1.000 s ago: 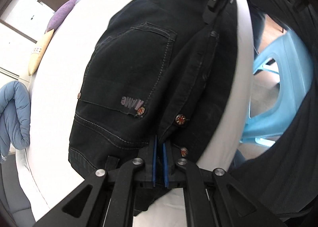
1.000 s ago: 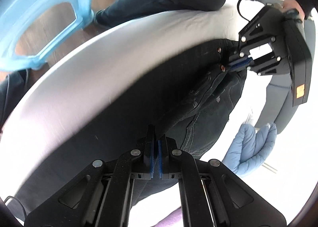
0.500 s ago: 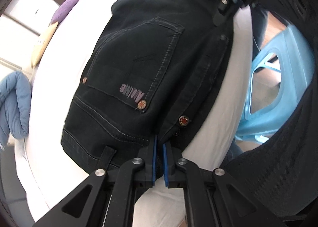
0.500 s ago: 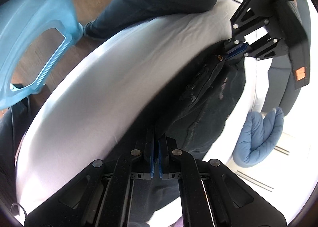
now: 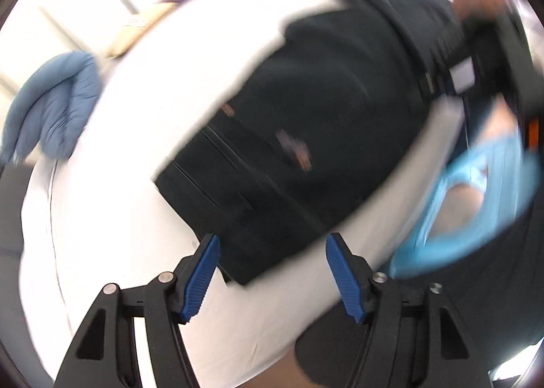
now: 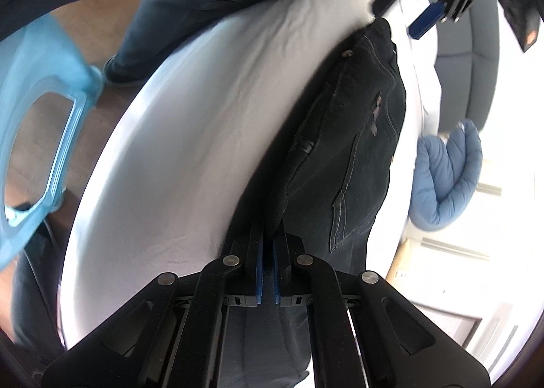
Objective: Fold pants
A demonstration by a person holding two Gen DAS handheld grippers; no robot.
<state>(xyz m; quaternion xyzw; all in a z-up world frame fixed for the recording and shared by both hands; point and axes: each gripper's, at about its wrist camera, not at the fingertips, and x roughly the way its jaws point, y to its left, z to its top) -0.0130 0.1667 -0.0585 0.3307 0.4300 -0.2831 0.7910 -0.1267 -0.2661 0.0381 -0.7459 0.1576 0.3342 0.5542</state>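
The black pants (image 5: pixel 323 123) lie folded on the white bed (image 5: pixel 119 252). Left gripper (image 5: pixel 272 272): jaws have just been opening and stand wide, clear of the waistband corner at 12 o'clock. Right gripper (image 6: pixel 267 252): jaws pinched shut on the pants' edge, at 12 o'clock.

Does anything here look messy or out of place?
Nothing alarming. The black pants lie folded on the white bed; only the edge pinched by the right hand-held gripper is bunched up. The left hand-held gripper has just been opening, empty.
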